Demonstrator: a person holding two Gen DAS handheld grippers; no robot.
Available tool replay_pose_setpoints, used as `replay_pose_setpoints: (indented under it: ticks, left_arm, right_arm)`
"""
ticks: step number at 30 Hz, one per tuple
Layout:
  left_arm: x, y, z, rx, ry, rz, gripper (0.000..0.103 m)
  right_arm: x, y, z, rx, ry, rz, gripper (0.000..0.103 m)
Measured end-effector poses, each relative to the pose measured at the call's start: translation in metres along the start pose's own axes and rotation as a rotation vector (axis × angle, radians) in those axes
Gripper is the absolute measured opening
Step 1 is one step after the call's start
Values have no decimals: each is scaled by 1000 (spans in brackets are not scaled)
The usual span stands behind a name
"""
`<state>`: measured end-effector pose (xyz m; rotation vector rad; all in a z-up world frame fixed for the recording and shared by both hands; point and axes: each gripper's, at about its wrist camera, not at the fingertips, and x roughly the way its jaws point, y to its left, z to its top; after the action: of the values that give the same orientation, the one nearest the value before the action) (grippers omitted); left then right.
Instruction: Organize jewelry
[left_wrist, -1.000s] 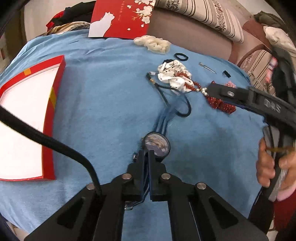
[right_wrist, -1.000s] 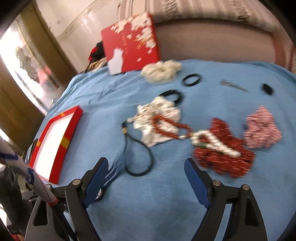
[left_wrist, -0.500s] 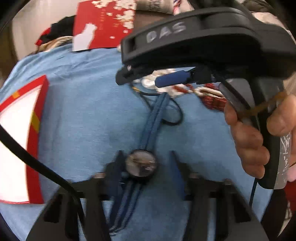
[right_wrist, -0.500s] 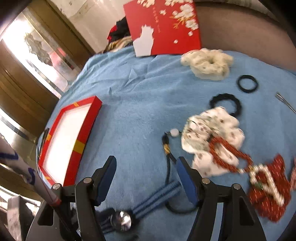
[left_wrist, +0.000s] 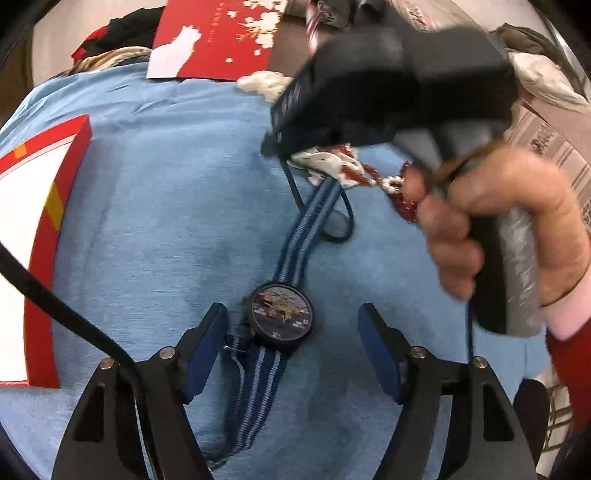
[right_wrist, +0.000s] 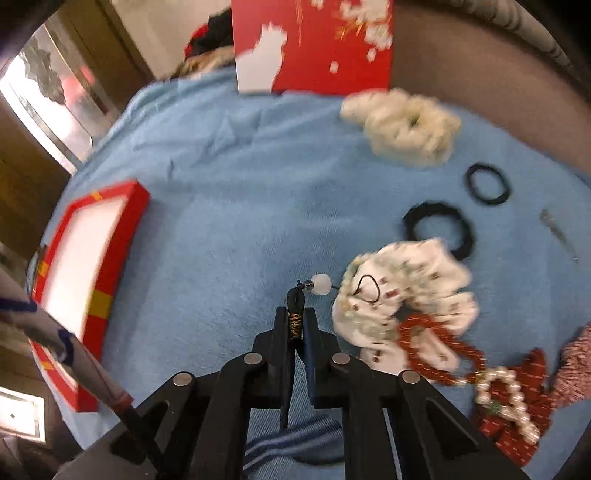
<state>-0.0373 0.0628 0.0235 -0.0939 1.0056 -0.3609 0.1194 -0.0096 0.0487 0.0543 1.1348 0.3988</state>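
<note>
The left gripper (left_wrist: 291, 332) has its jaws spread wide, with the blue pads on either side of the round dark-faced wristwatch with a blue striped fabric strap (left_wrist: 282, 319); neither pad touches the watch case, and the left pad sits just beside the strap buckle. The watch lies flat on the light blue cloth (left_wrist: 166, 221), near its front edge, its strap running away from the case toward the middle of the cloth. The right gripper (right_wrist: 297, 325) has its jaws pressed nearly together, pinching the black cord necklace with a gold-wrapped knot and a white round bead (right_wrist: 295, 314) at the knot; the bead projects just beyond the fingertips and lies close to the cloth. Just to the right of the bead rests a white patterned fabric scrunchie (right_wrist: 406, 291), with a red bead bracelet (right_wrist: 439, 343) overlapping its near side. A red flat box with a white interior (right_wrist: 92, 266) lies at the left edge of the cloth. A cream fluffy scrunchie (right_wrist: 402, 125) and two black hair ties (right_wrist: 487, 182) lie toward the far edge.
</note>
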Motion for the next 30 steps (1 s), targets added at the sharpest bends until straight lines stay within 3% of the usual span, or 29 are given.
replay_pose_setpoints:
  ticks: [3, 4, 5, 6, 12, 16, 18, 21, 24, 26, 30]
  left_arm:
    - [8, -8, 1, 57, 17, 37, 73]
    - [13, -13, 3, 87, 22, 65, 69]
    - [17, -18, 3, 124, 23, 116, 61]
    - [20, -23, 3, 157, 16, 184, 42]
    - [-3, -4, 13, 27, 14, 122, 41]
    - [-71, 22, 18, -85, -72, 55, 41]
    - [-104, 33, 20, -105, -121, 56, 41]
    - [-158, 62, 24, -133, -200, 98, 41]
    - [-186, 100, 26, -167, -242, 183, 41]
    - [-195, 129, 28, -191, -256, 270, 41]
    - [-203, 186, 24, -272, -257, 339, 41]
  right_arm:
    - [-30, -1, 0, 20, -61, 22, 8]
    - [-43, -3, -1, 34, -85, 40, 8]
    - [-53, -4, -3, 41, -102, 49, 8]
    - [-63, -5, -5, 45, -119, 54, 8]
    - [-113, 8, -13, 26, -196, 69, 8]
    - [-143, 29, -15, 10, -245, 112, 8]
    - [-155, 43, -15, -2, -267, 140, 8]
    - [-166, 70, -9, -26, -295, 190, 8]
    - [-169, 97, -2, -51, -314, 232, 8]
    - [-166, 122, 5, -77, -322, 254, 8]
    - [-147, 159, 17, -105, -316, 269, 8]
